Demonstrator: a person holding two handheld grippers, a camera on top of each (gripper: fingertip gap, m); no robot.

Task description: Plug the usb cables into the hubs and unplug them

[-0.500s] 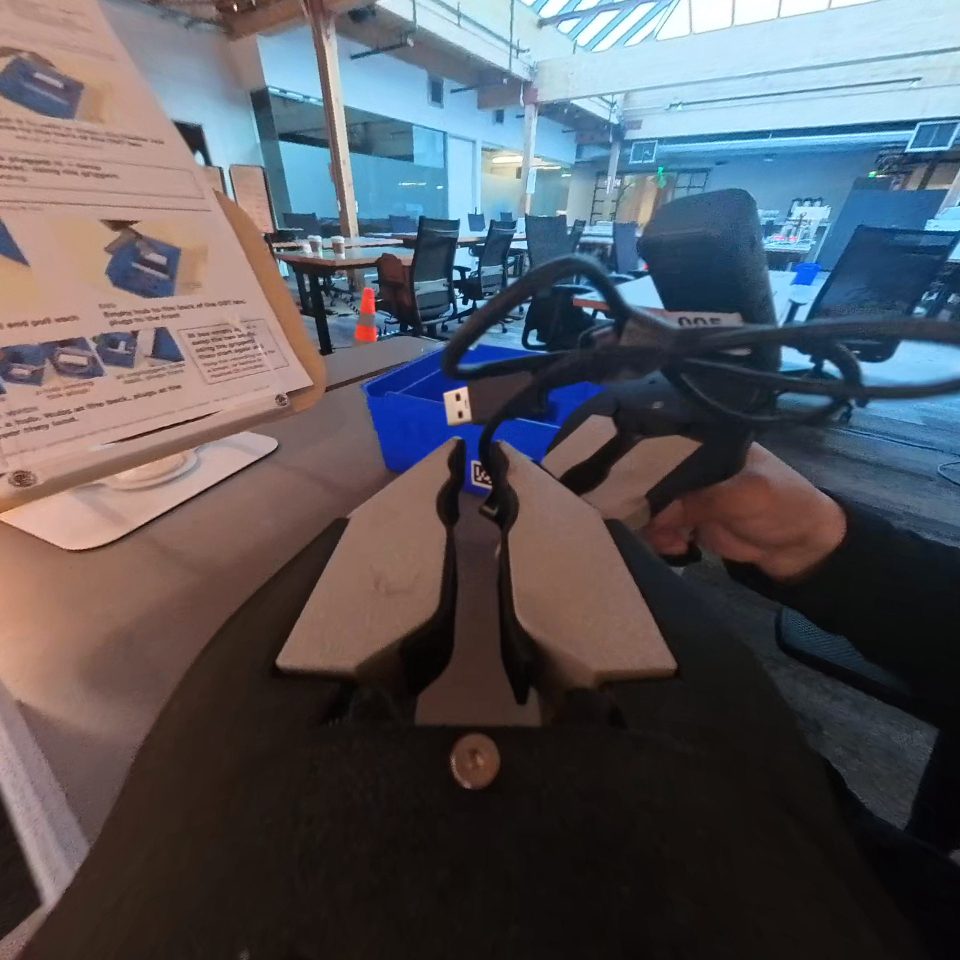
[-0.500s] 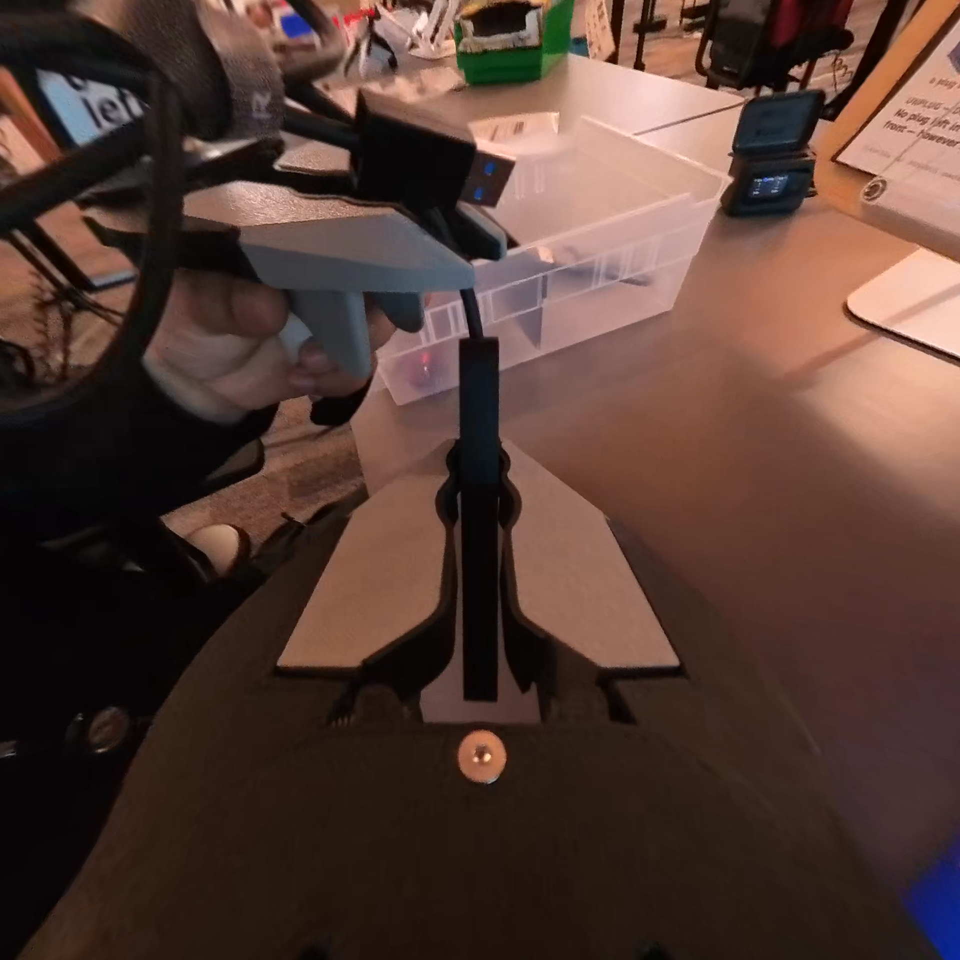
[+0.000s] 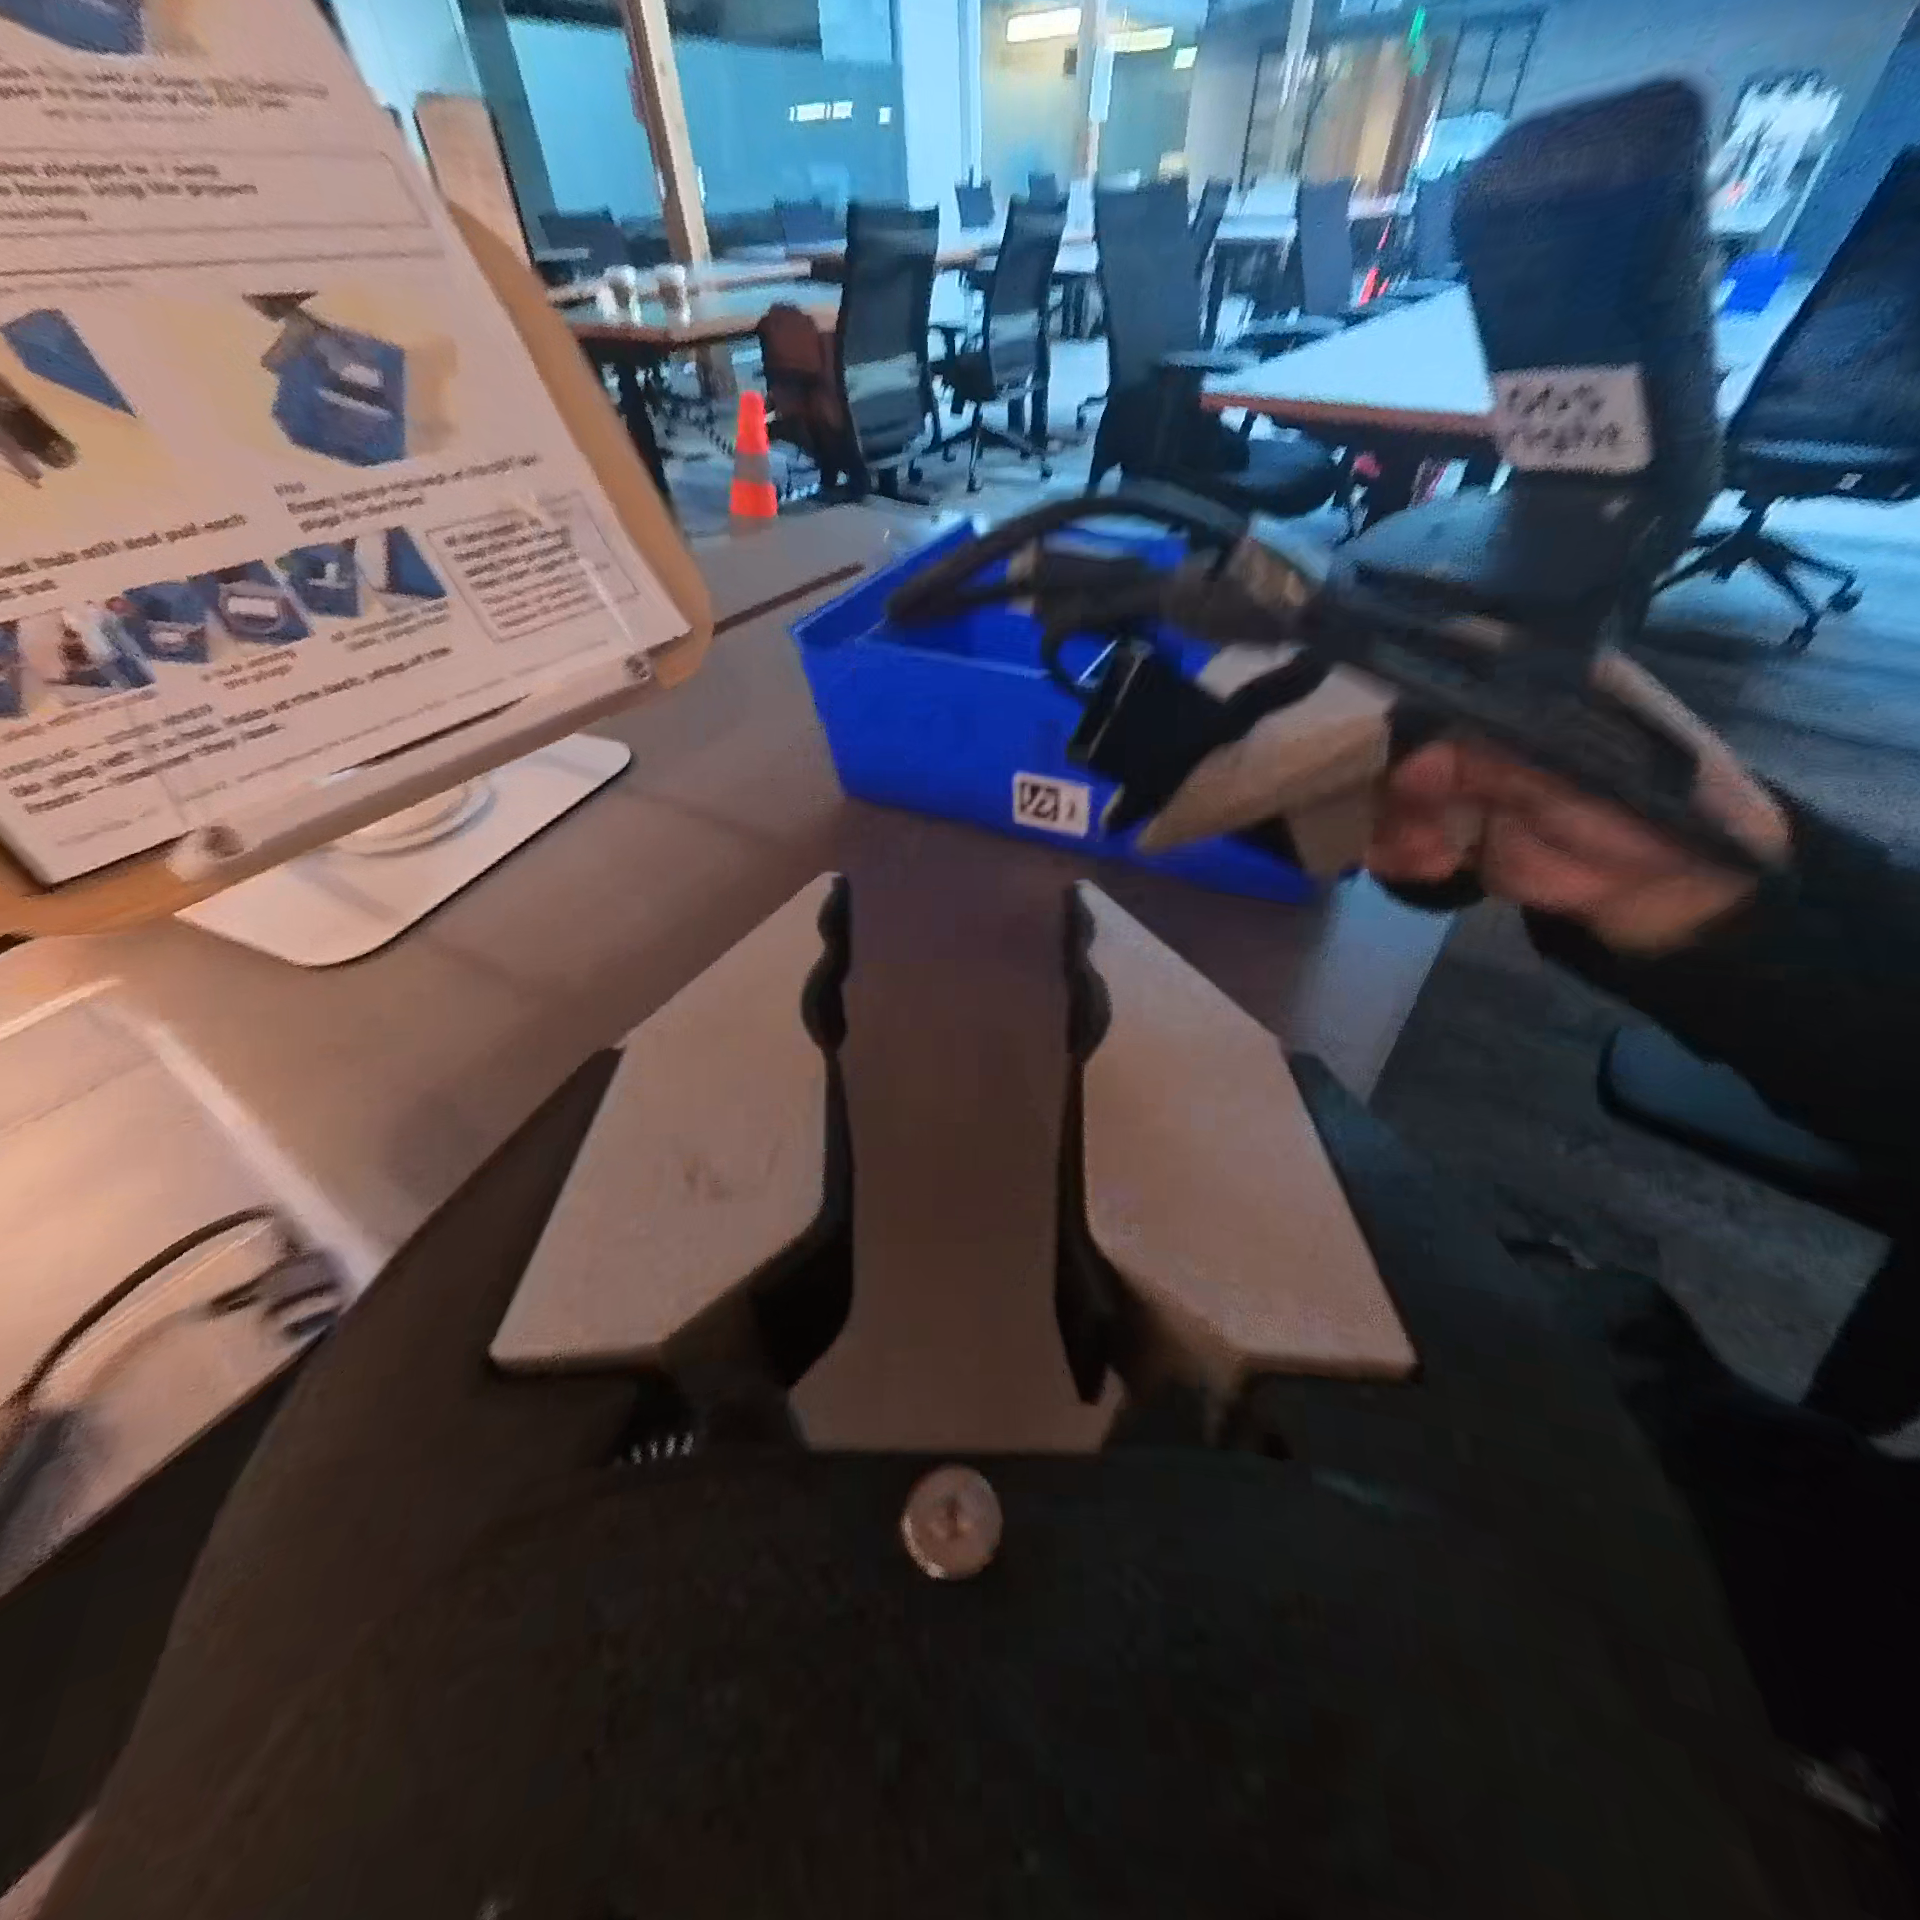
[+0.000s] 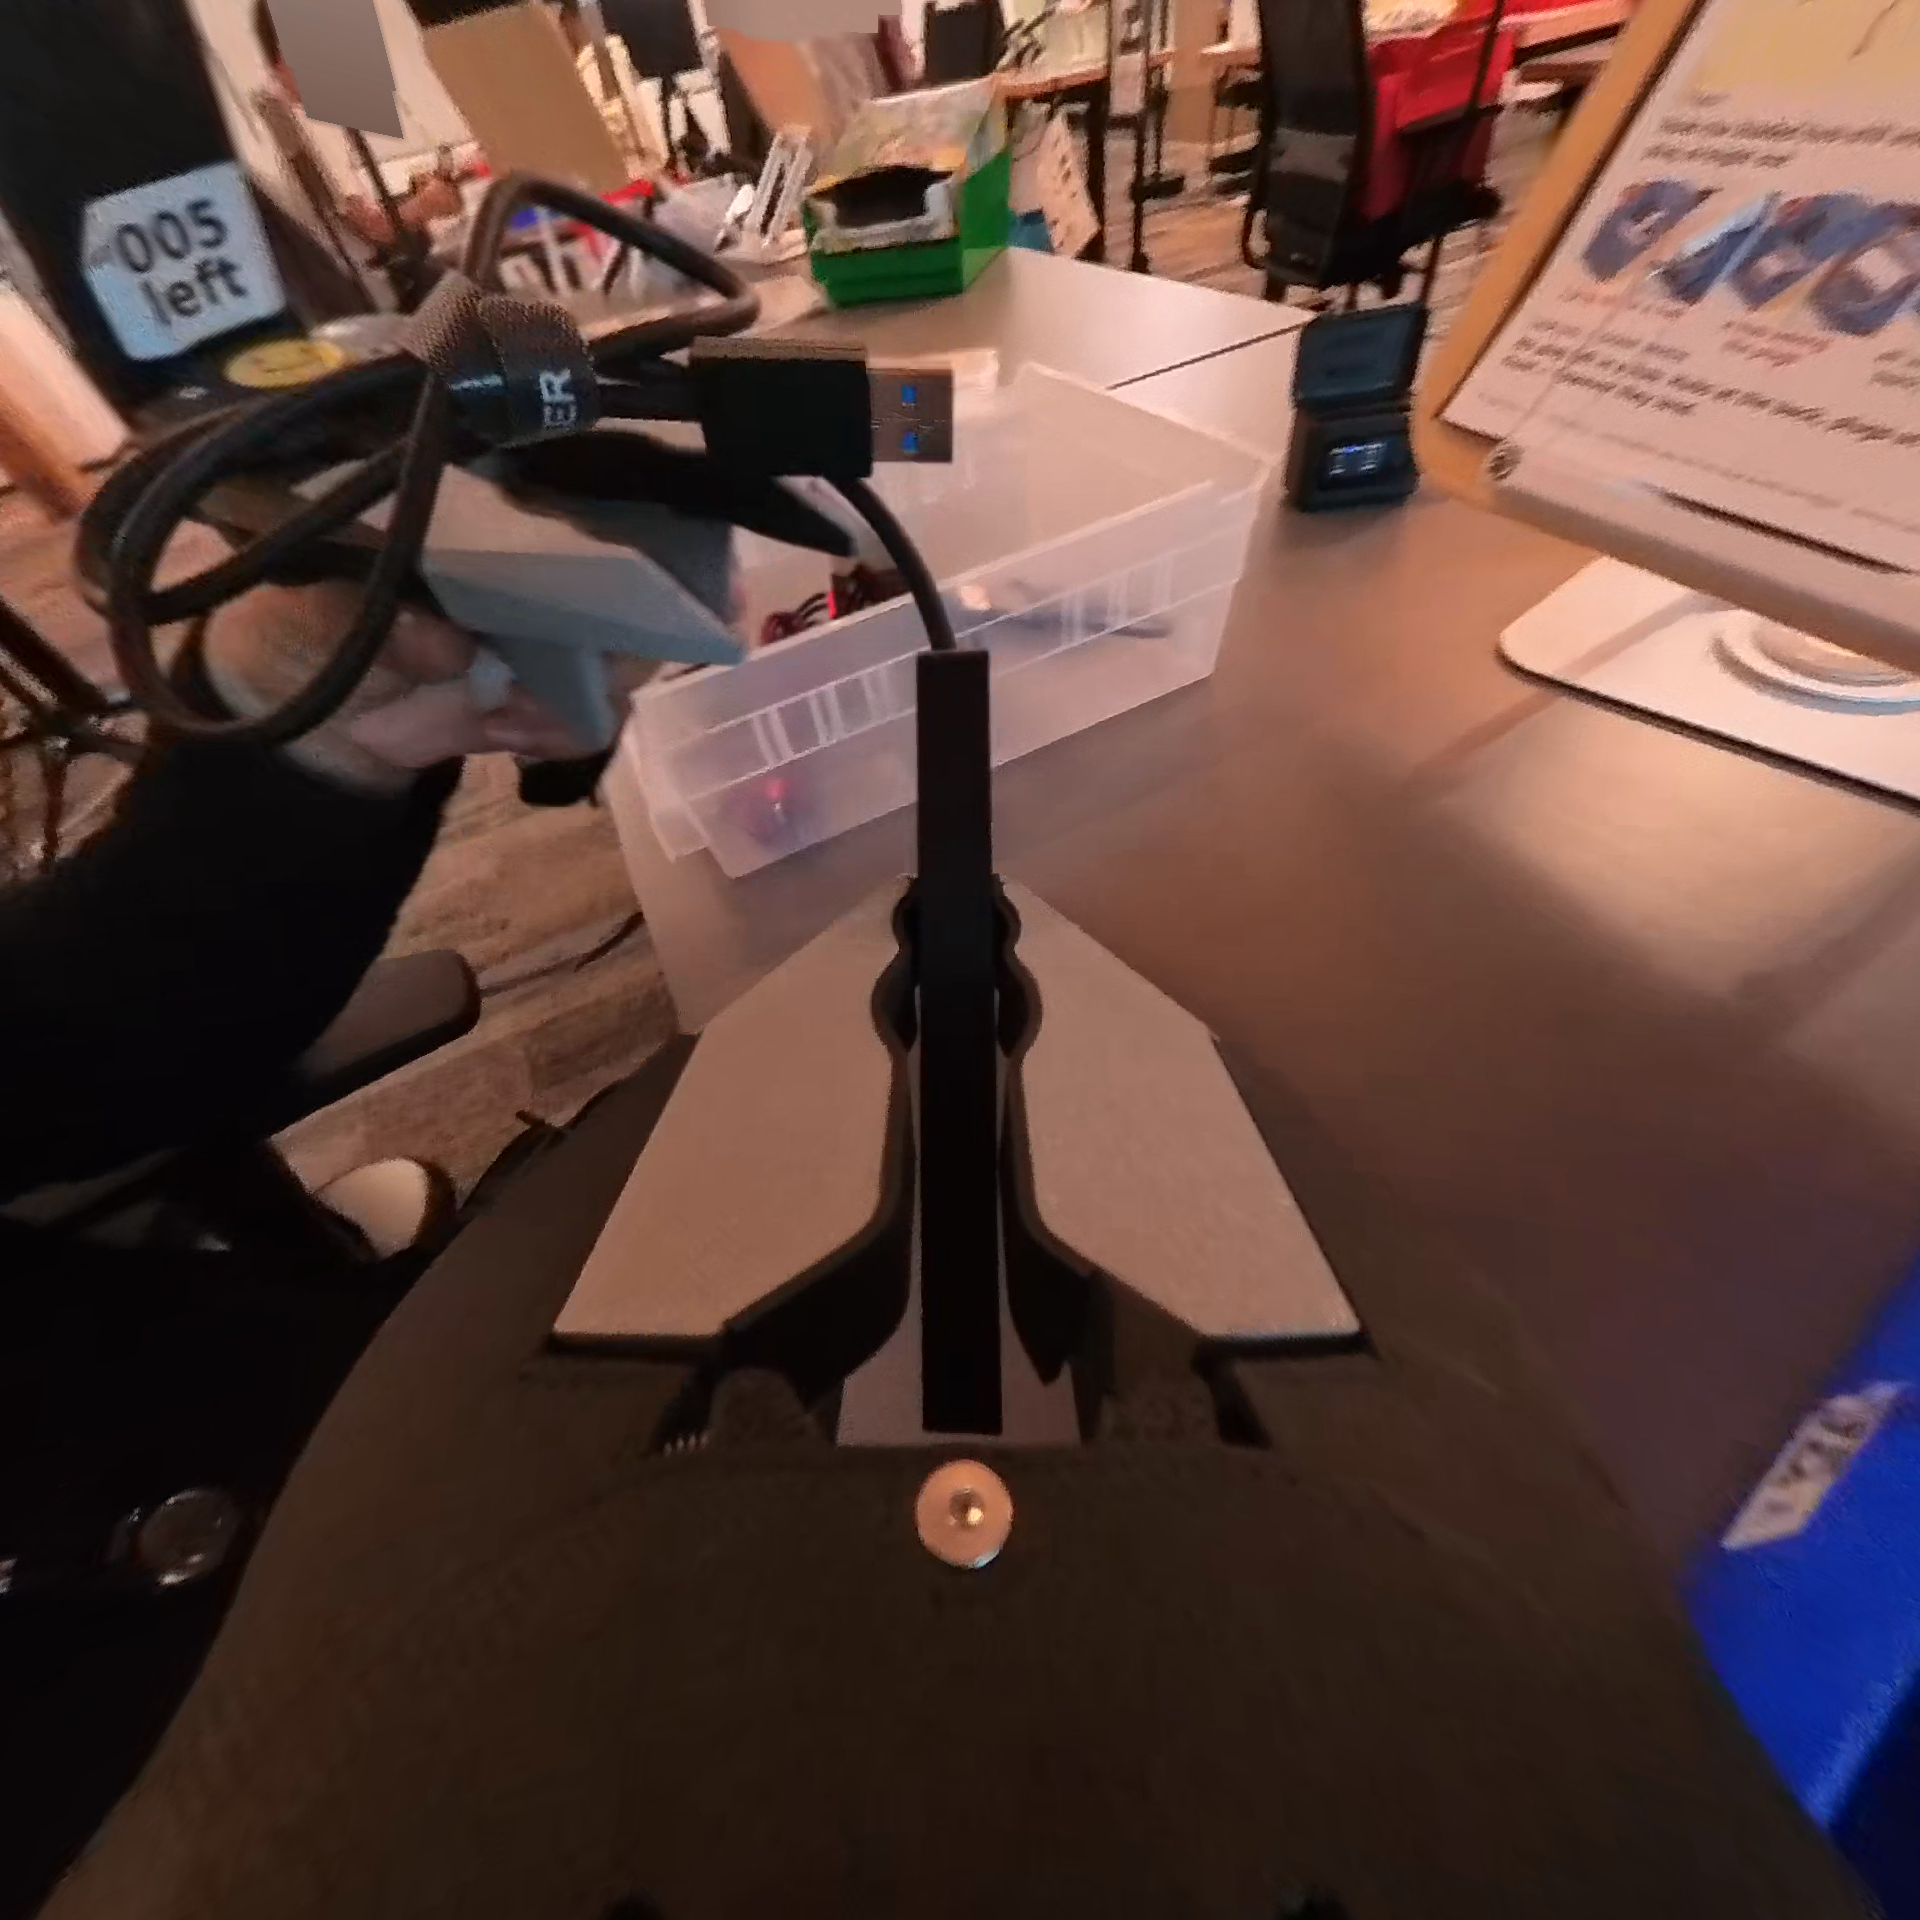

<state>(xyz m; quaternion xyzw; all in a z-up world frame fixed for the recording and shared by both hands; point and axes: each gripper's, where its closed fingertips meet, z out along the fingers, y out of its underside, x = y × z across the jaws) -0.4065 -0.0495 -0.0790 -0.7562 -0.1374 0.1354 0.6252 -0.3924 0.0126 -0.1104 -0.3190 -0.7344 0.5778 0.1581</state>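
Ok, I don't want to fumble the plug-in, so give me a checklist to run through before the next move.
1. Hub held firm: ok. The right claw is shut on the slim black hub.
2. Left claw free to grasp: ok. The left claw is open and empty.
3. Plug tip exposed: ok. The metal end of the USB plug is bare.
4. Plug under control: not ok. The cable coil only lies on top of the left claw and is not gripped.
5. Coil loosened: not ok. The strap binds it.
6. Hub port facing the plug: cannot tell. No port shows.
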